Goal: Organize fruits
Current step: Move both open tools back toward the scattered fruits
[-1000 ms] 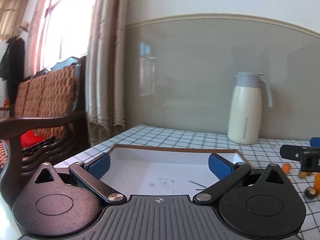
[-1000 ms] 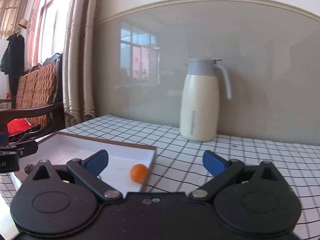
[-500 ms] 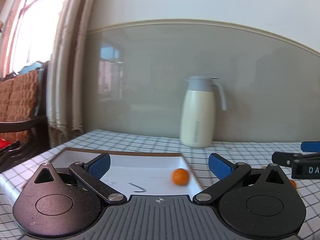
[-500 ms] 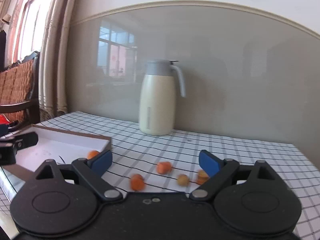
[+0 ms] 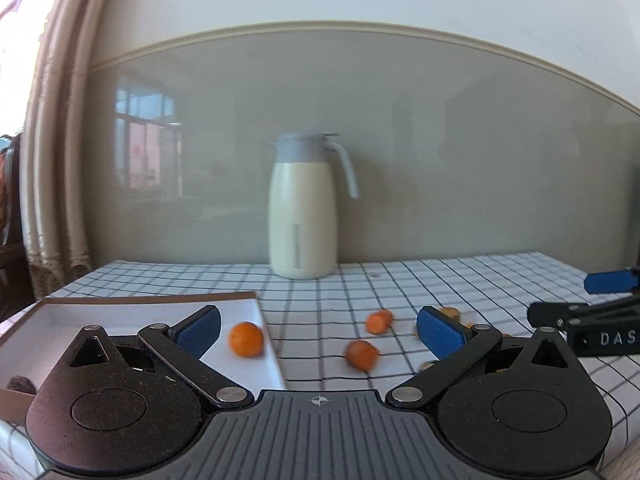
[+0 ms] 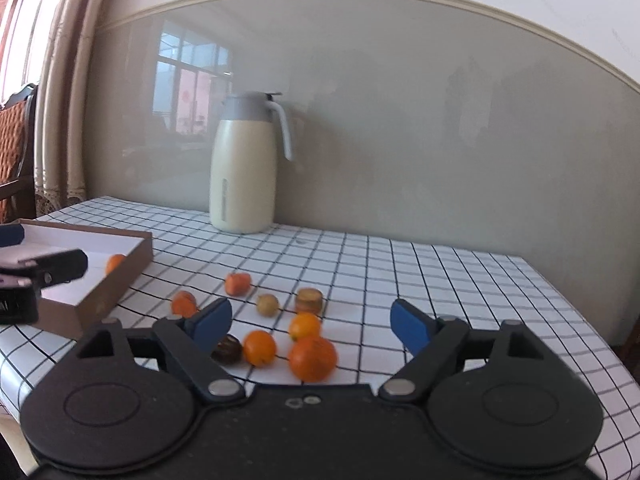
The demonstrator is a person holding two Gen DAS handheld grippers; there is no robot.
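On right hand-held gripper [image 5: 592,312], letters "DAS".

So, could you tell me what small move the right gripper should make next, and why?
Probably ease the right gripper down over the largest orange. Its jaws are closing with nothing pressed between them yet; that fruit lies nearest, still outside the box, which holds one small orange.
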